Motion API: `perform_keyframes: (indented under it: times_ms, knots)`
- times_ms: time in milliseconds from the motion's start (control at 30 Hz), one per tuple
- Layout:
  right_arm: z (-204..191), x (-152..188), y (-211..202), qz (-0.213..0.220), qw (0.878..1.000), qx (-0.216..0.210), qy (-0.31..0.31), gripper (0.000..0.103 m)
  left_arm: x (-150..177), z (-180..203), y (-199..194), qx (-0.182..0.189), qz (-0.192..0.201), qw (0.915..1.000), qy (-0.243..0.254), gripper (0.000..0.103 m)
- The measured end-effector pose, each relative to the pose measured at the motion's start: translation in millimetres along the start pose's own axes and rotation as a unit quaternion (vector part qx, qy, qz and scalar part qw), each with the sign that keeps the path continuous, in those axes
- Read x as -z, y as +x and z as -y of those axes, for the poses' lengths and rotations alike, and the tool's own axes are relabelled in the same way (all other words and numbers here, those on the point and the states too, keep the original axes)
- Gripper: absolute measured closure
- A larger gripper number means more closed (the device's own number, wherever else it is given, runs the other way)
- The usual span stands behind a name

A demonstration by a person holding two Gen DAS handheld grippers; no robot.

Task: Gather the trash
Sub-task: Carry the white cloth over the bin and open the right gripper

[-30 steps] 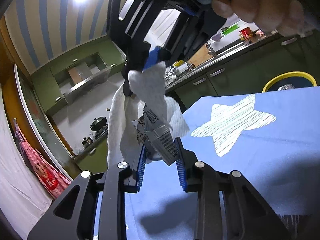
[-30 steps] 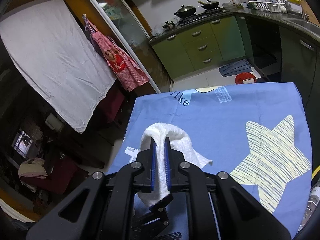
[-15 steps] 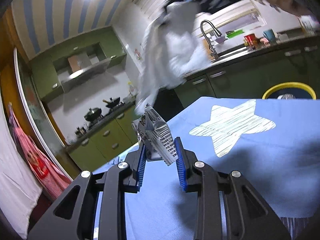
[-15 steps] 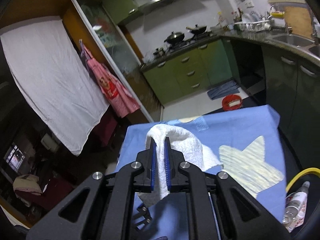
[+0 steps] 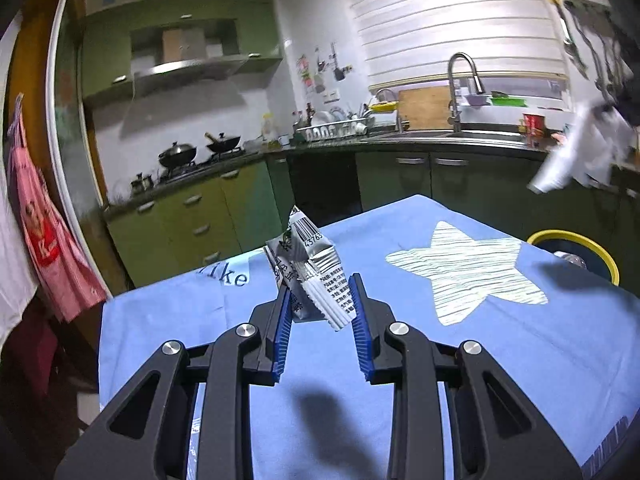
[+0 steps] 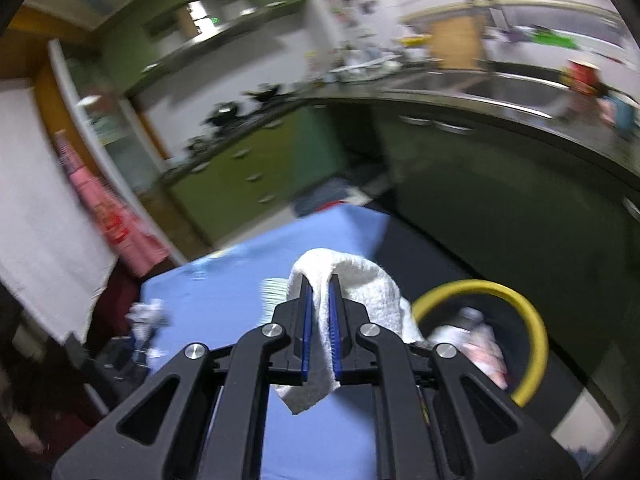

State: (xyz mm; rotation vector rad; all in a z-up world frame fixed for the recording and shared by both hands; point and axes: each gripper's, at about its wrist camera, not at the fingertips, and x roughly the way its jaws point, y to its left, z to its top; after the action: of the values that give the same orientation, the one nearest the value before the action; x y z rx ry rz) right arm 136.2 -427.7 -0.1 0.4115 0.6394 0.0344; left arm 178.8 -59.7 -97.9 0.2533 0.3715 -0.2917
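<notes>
My left gripper (image 5: 320, 292) is shut on a crumpled silver snack wrapper (image 5: 312, 272) with a barcode, held above the blue tablecloth (image 5: 500, 360). My right gripper (image 6: 320, 292) is shut on a white paper towel (image 6: 360, 280) that drapes over its fingers. It hangs above the table's right edge, beside a yellow-rimmed trash bin (image 6: 532, 320) that holds trash. The bin's rim (image 5: 576, 240) and the blurred towel (image 5: 580, 152) also show at the far right of the left wrist view.
The tablecloth bears a pale star print (image 5: 464, 268). Green kitchen cabinets (image 5: 200, 220), a stove with pans (image 5: 200, 152) and a sink counter (image 5: 460, 132) stand behind the table. A pink apron (image 5: 44, 240) hangs on the left. The right wrist view is motion-blurred.
My right gripper has carried the paper towel away from the left gripper, rightward to the bin. The left gripper has tilted down to a level view, still holding the wrapper.
</notes>
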Motion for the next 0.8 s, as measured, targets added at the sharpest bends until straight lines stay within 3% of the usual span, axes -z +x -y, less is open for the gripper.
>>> perform_keyframes:
  times_ms: [233,433,600,733,800]
  knots:
    - [74.8,21.6,8.1,-0.006,0.995,0.081,0.051,0.094,0.3,-10.0,1.4,0.002,-0.003,0.9998,-0.019,0.075]
    - [123.3,34.0,43.4,-0.042,0.988,0.113,0.099,0.094,0.9,-10.3,1.6,0.005,-0.006,0.9999,-0.014,0.075]
    - [142.8,38.9,71.7,-0.059,0.983,0.122,0.122,0.094,0.9,-9.1,2.9,0.009,-0.007,0.9999,-0.012,0.075]
    - [149.1,40.6,77.0,-0.037,0.982,0.121,0.143,0.094,-0.2,-8.4,2.6,0.010,-0.007,0.9999,-0.011,0.075]
    - [150.8,43.0,78.5,-0.033,0.979,0.143,0.144,0.090,0.0,-7.7,3.5,0.010,-0.008,0.9999,-0.008,0.075]
